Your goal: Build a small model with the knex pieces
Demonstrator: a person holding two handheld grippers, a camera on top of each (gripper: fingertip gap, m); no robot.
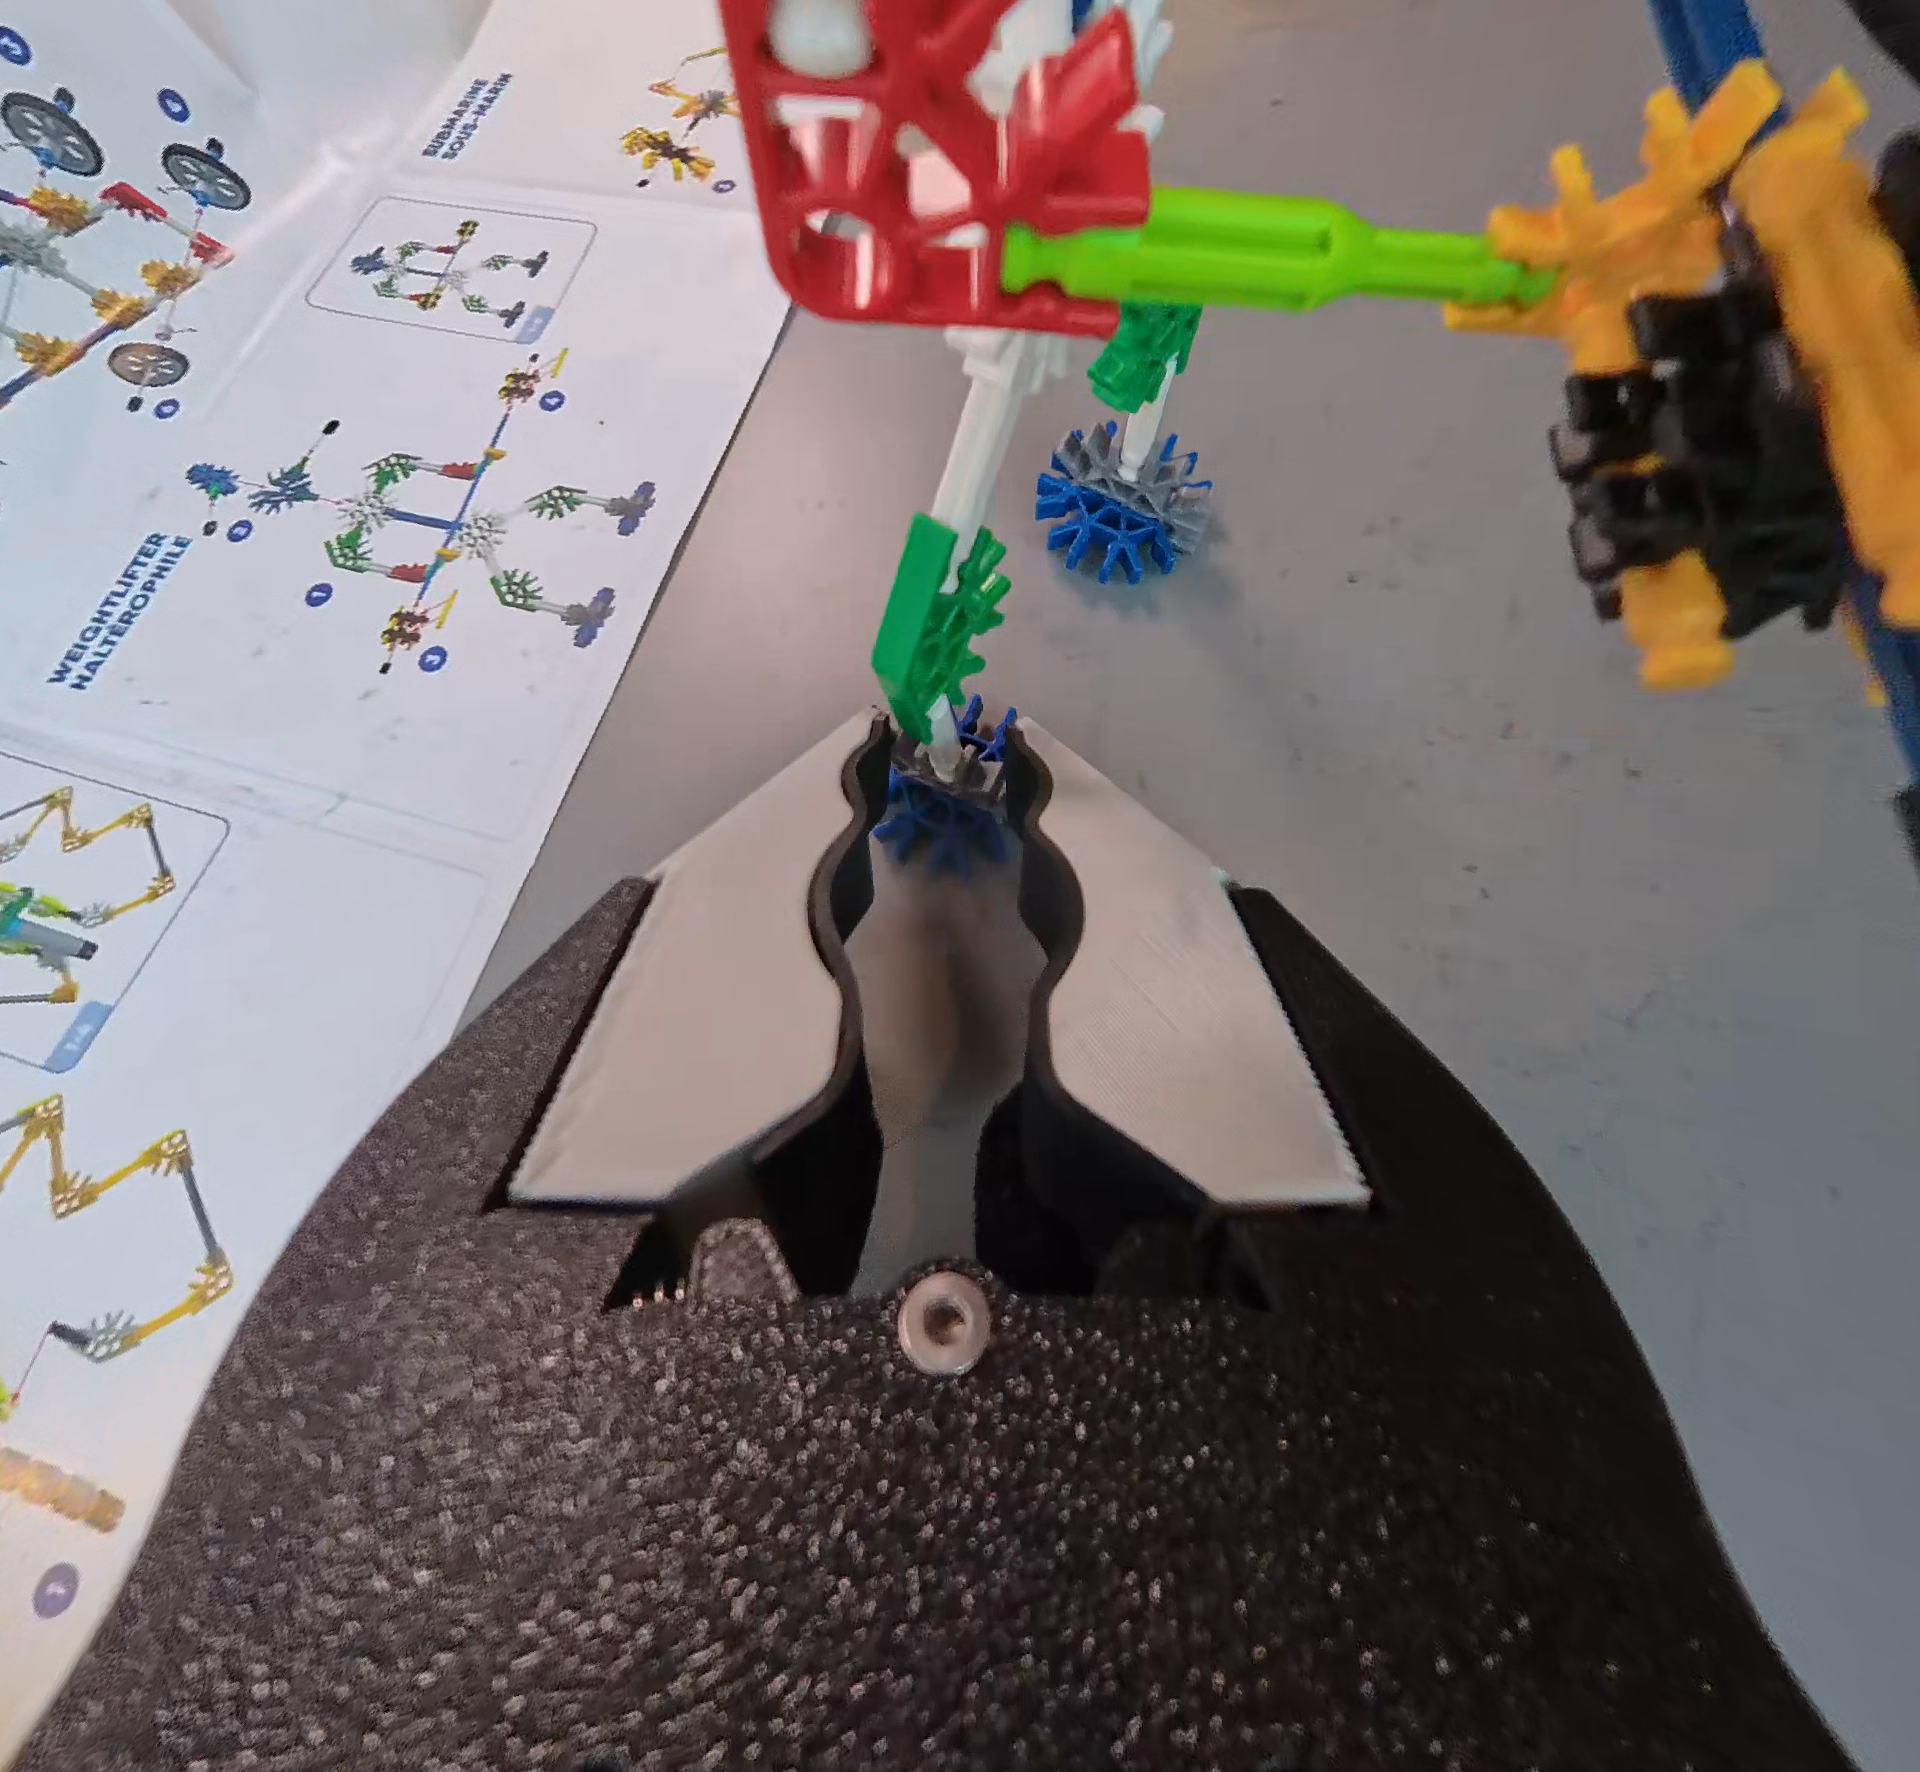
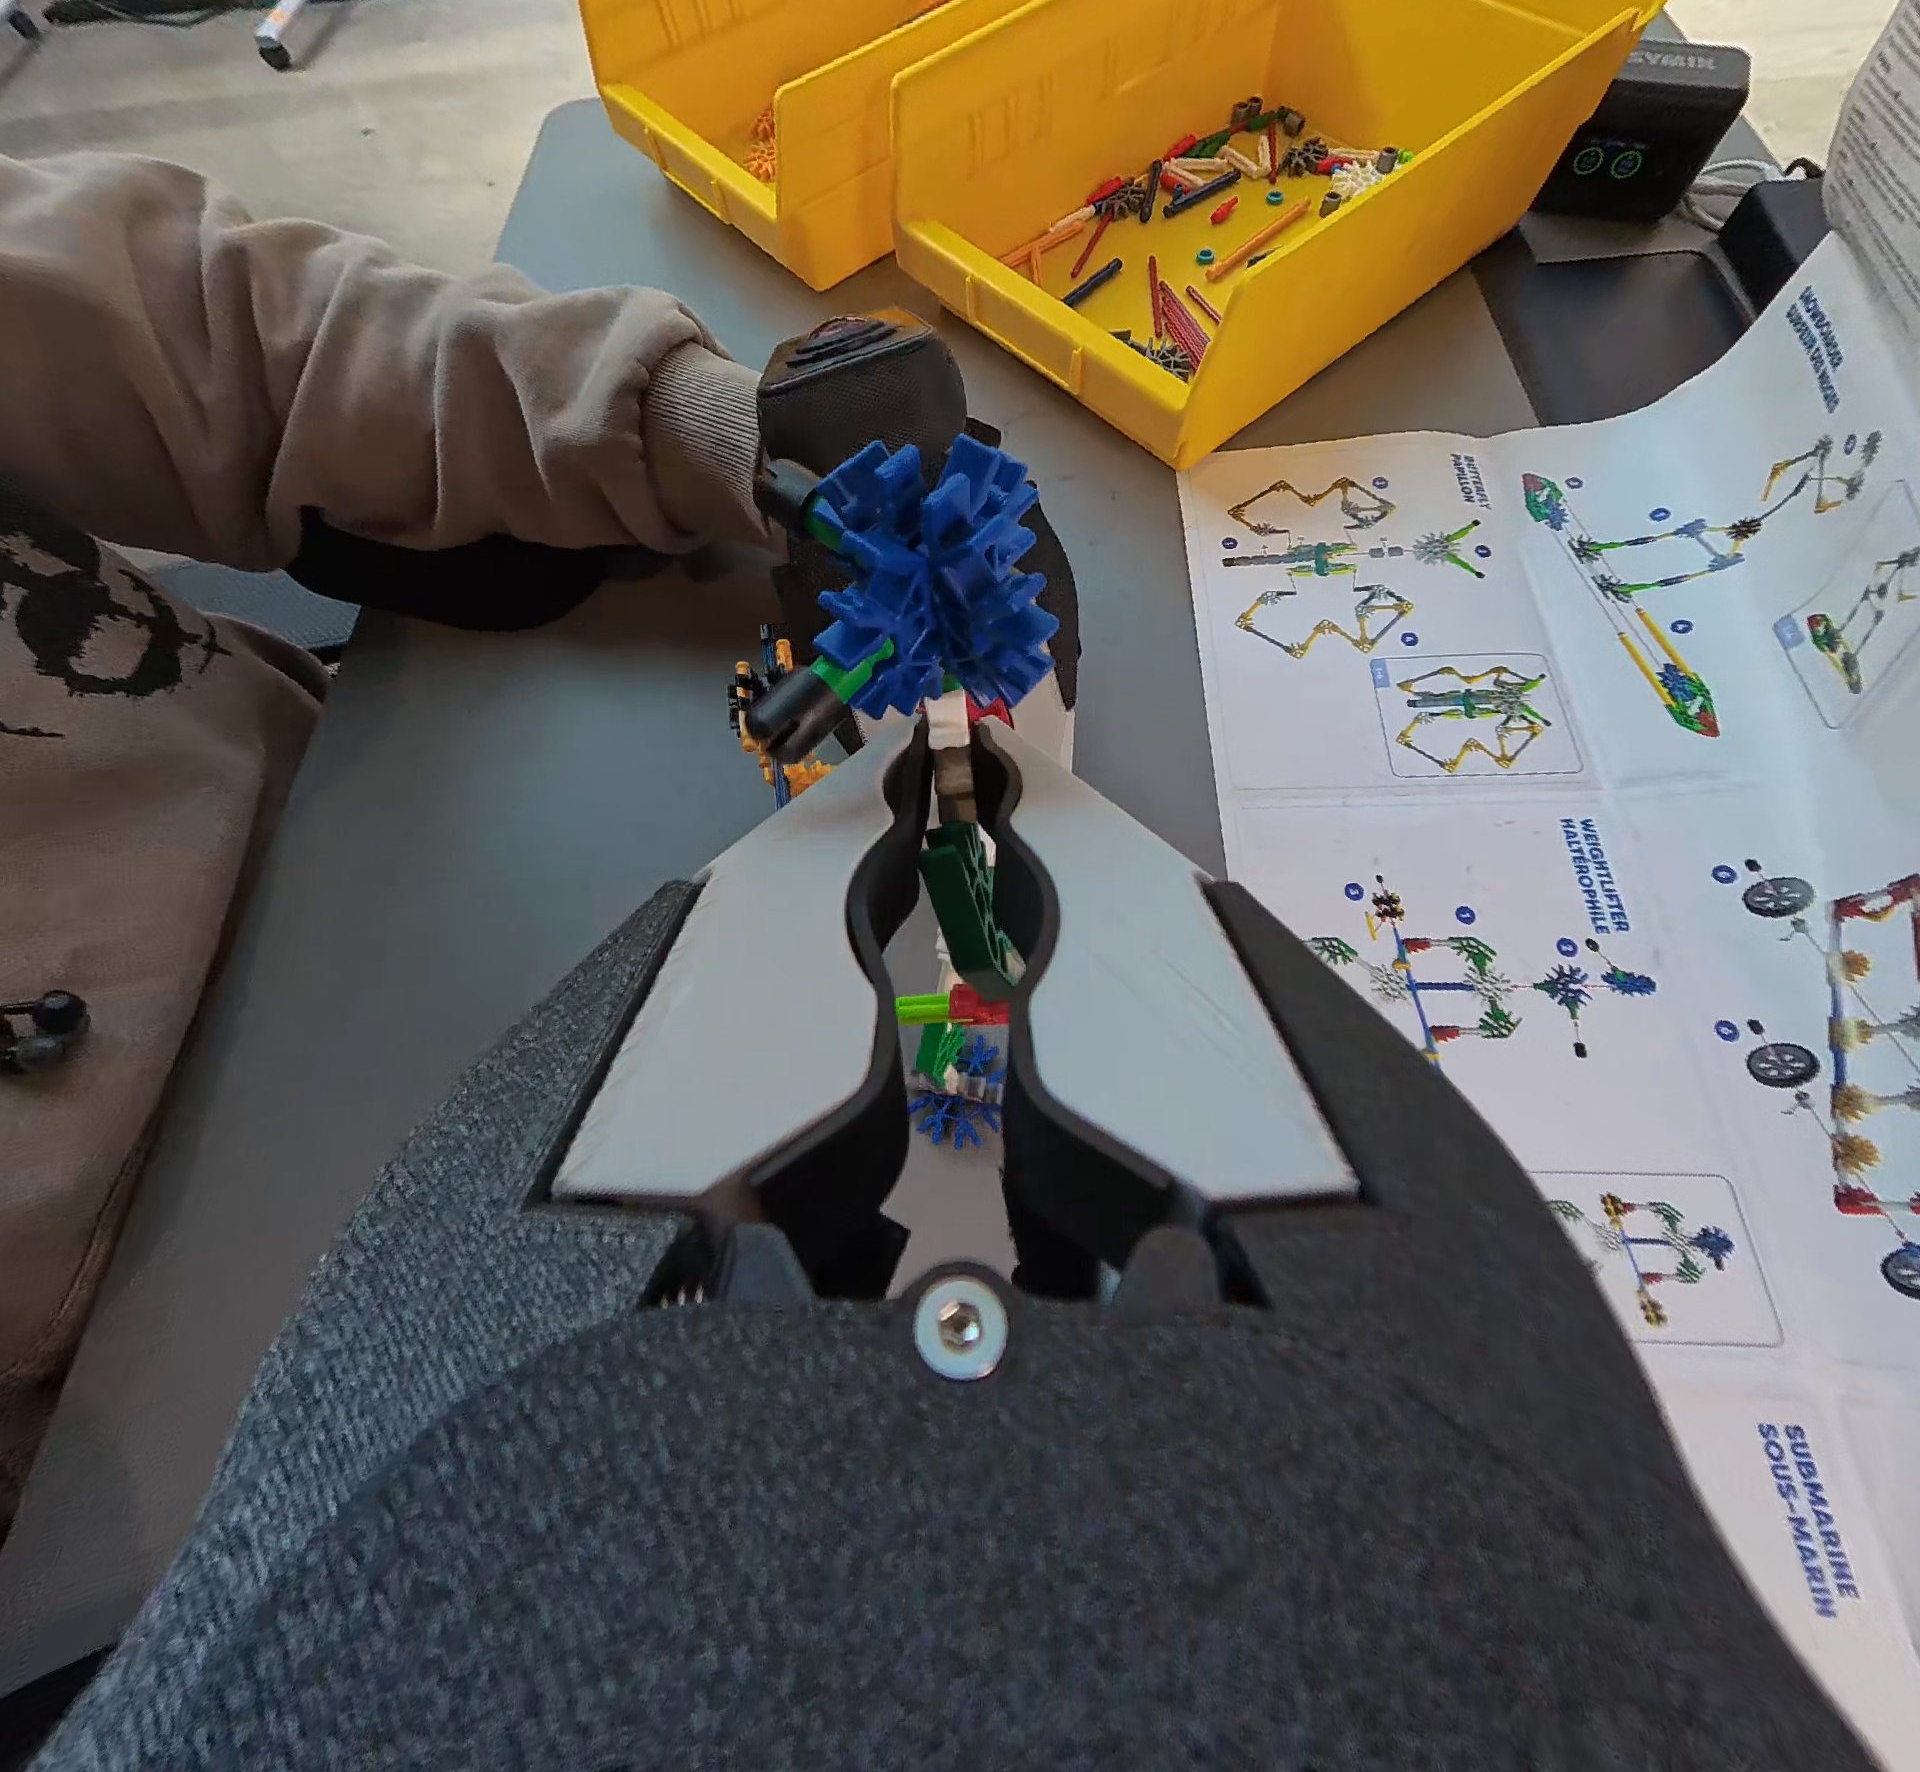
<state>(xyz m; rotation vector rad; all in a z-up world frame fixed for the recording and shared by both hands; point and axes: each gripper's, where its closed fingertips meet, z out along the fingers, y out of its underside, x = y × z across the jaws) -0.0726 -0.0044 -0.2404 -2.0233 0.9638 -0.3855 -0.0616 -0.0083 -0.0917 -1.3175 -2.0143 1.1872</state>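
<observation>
A construction-toy model of rods and connectors stands between my two grippers. My left gripper (image 1: 945, 735) is shut on a blue and grey snowflake connector (image 1: 940, 818) at the foot of one white leg rod (image 1: 971, 455). Above it are a red connector (image 1: 914, 153), a green rod (image 1: 1247, 252) and yellow connectors (image 1: 1621, 236) with black pieces. A second blue and grey foot (image 1: 1122, 512) rests on the table. My right gripper (image 2: 951, 735) is shut on a short rod (image 2: 954, 772) just below a blue connector cluster (image 2: 935, 579). A dark green connector (image 2: 971, 912) shows between its fingers.
A folded instruction sheet (image 1: 312, 475) lies to the left, and shows in the right wrist view (image 2: 1558, 891) on the right. Two yellow bins (image 2: 1351, 351) (image 2: 727, 8) stand at the back, the nearer holding loose rods. A black device (image 2: 1642, 133) sits behind them. A person's sleeve (image 2: 364, 403) reaches in from the left. The grippers' ends are close to 15 cm from one another.
</observation>
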